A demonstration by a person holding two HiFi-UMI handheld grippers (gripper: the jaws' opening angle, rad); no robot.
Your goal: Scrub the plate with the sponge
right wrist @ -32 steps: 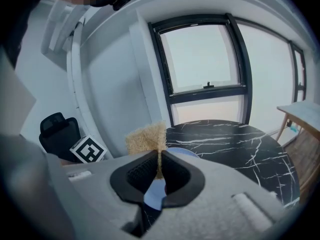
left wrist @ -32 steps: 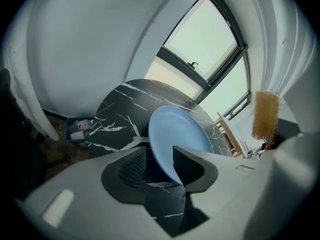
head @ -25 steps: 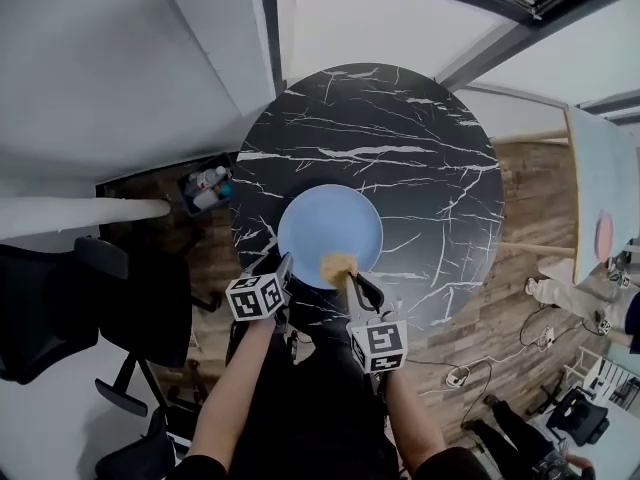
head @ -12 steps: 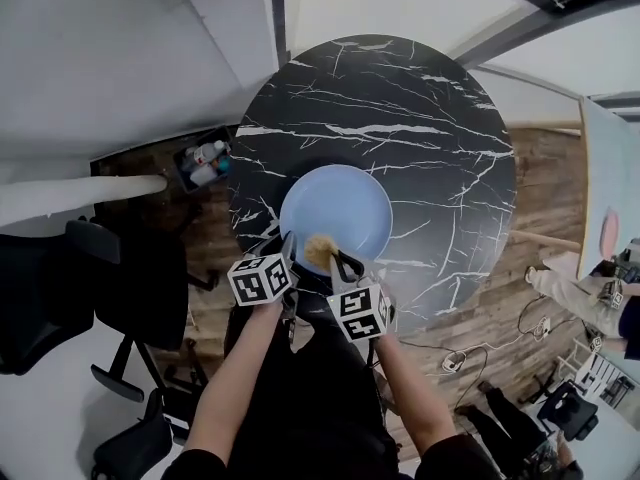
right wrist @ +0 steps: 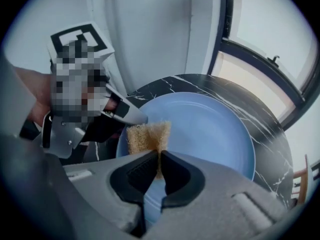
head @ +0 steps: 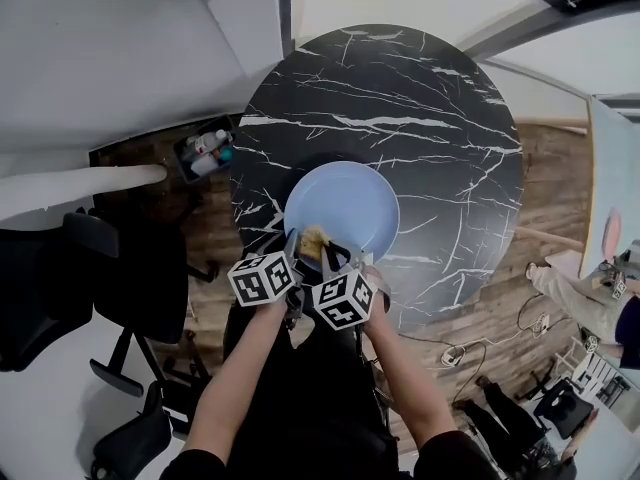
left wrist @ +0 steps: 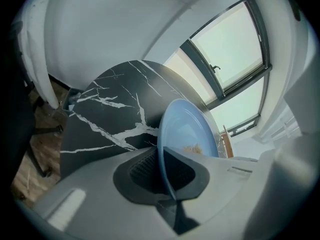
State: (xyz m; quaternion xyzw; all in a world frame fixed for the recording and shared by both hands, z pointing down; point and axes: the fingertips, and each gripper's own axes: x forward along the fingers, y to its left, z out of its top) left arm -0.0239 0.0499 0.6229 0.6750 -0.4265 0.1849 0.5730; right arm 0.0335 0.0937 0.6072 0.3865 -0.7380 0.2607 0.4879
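A light blue plate [head: 350, 208] lies on the near half of the round black marble table [head: 400, 98]. My left gripper [head: 291, 248] holds the plate's near-left rim; its jaws have just been closing, and in the left gripper view the rim [left wrist: 187, 131] stands between the pads of the left gripper [left wrist: 165, 176]. My right gripper [head: 325, 253] is shut on a tan sponge [head: 312, 240]. In the right gripper view the sponge [right wrist: 147, 136] sticks out of the right gripper [right wrist: 159, 171] over the plate's [right wrist: 210, 134] near-left part, close beside the left gripper's fingers [right wrist: 131, 116].
A black bin with bottles [head: 205, 153] stands on the wooden floor left of the table. Black chairs [head: 90, 278] are at the lower left. Cables [head: 455, 363] lie on the floor at the right, near a person [head: 585, 293] at the right edge.
The left gripper's jaws have closed on the plate's rim. The right gripper has come down and to the left with the sponge, ending next to the left gripper over the plate's near edge.
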